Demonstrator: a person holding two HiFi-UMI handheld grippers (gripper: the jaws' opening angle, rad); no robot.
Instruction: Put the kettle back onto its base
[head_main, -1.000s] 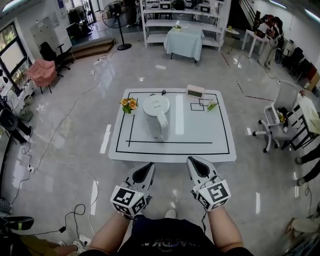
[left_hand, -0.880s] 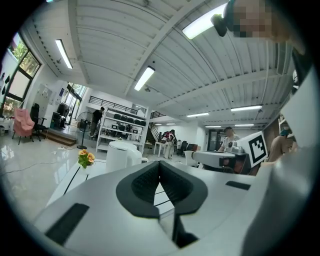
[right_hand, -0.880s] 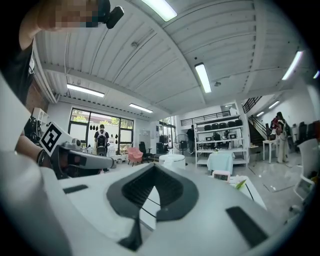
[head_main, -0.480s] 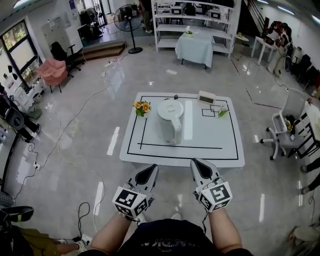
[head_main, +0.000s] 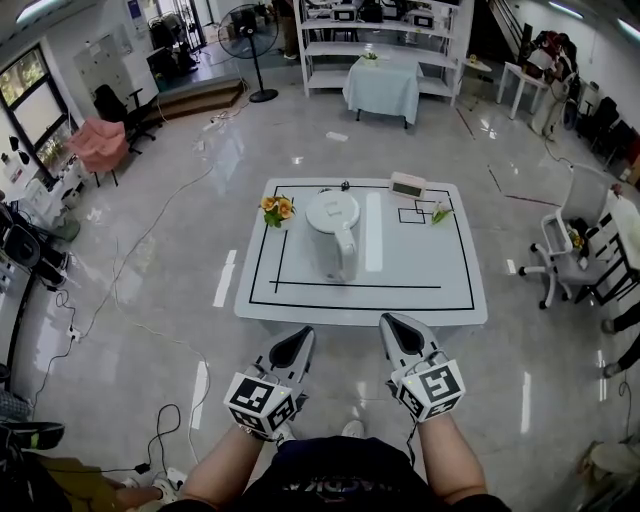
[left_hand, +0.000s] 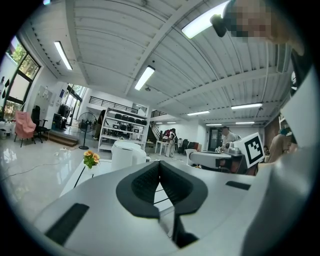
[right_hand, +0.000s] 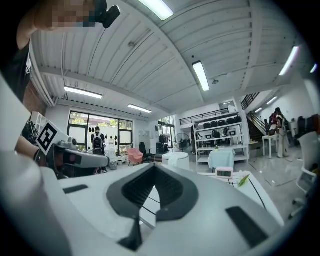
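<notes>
Clock (head_main: 407, 184) digits unreadable; forearms (head_main: 226, 468) cut off below.

Flowers (head_main: 277, 208) stand left of kettle (head_main: 331, 215), front open

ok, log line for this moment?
left claw: shut, empty | right claw: shut, empty | kettle: on table, untouched

**Head view:** high, at the person's head, facing forward and steeply down. The table (head_main: 420, 265) lies well off toward 12 o'clock. The left gripper (head_main: 299, 338) sits at the frame's 7 o'clock and the right gripper (head_main: 391, 326) at 5 o'clock, both close.

**Left gripper view:** low, near level, looking along its own jaws. The kettle (left_hand: 127, 152) is ahead at 11 o'clock, far.

**Right gripper view:** low, level. The kettle is ahead at 12 o'clock, far.

**Shared by all three:** table, kettle, and the shelves (head_main: 380, 30) behind.
</notes>
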